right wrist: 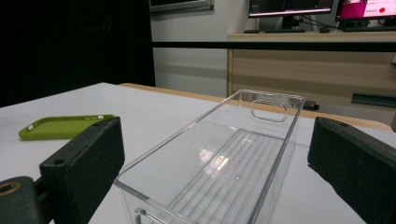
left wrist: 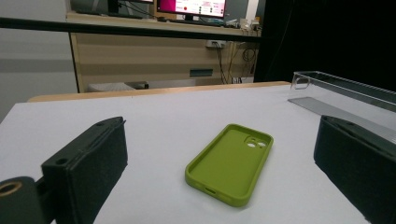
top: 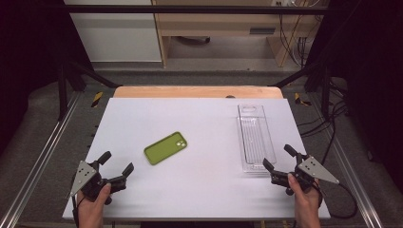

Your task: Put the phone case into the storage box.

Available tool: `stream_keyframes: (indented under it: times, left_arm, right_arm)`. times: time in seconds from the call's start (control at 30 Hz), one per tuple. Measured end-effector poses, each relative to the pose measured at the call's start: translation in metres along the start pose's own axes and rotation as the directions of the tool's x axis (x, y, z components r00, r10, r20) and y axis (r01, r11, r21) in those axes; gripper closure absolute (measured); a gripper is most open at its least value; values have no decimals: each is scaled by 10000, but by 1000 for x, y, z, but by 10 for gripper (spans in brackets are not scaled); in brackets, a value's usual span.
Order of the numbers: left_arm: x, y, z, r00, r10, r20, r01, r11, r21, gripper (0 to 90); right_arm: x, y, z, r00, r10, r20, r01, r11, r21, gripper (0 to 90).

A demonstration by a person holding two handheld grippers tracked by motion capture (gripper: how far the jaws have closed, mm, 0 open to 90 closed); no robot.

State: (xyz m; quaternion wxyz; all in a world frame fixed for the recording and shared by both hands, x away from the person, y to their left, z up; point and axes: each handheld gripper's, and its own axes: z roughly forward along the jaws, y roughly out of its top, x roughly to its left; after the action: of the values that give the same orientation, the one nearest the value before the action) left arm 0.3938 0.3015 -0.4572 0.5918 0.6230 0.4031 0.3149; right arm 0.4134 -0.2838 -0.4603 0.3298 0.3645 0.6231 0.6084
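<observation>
High view: green phone case [top: 165, 147] lies flat, open side up, mid-table on the white table [top: 199, 190], left of the clear plastic tray [top: 255, 137] and well apart from it. Left gripper [top: 116, 166] sits near the front-left corner, jaws wide apart and empty, aimed at the case a short way ahead; right gripper [top: 278, 157] sits front-right, jaws also apart and empty, either side of the tray's near end without touching it. Both are hand-held low over the table.
</observation>
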Motion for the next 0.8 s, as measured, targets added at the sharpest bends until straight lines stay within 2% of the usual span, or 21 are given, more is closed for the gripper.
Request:
stream_keyframes:
  times: [0.13,0.23,0.33,0.5,0.67,0.8]
  left_arm:
    - [-3,0,2,9998,-194,-6,194,9996,208,22]
    - [-8,0,2,10000,-20,48,19,9995,320,24]
    - [-12,2,1,9999,156,23,-156,9991,404,23]
    - [-19,10,6,9998,135,131,-138,9996,231,24]
    - [-25,21,20,9978,351,563,-384,9976,585,25]
    - [-29,32,32,9929,739,936,-836,9911,1038,26]
  right_arm:
    - [-2,0,-1,9999,152,-10,-152,9998,-84,37]
    - [-1,-1,-3,9996,293,-60,-293,9996,-36,28]
    - [1,1,-3,9998,169,-65,-169,9999,4,24]
    - [9,7,-1,9999,-153,27,153,9999,-59,26]
    - [14,7,3,9997,-177,150,176,9998,83,22]
    - [15,6,4,9992,-293,258,288,9994,200,21]
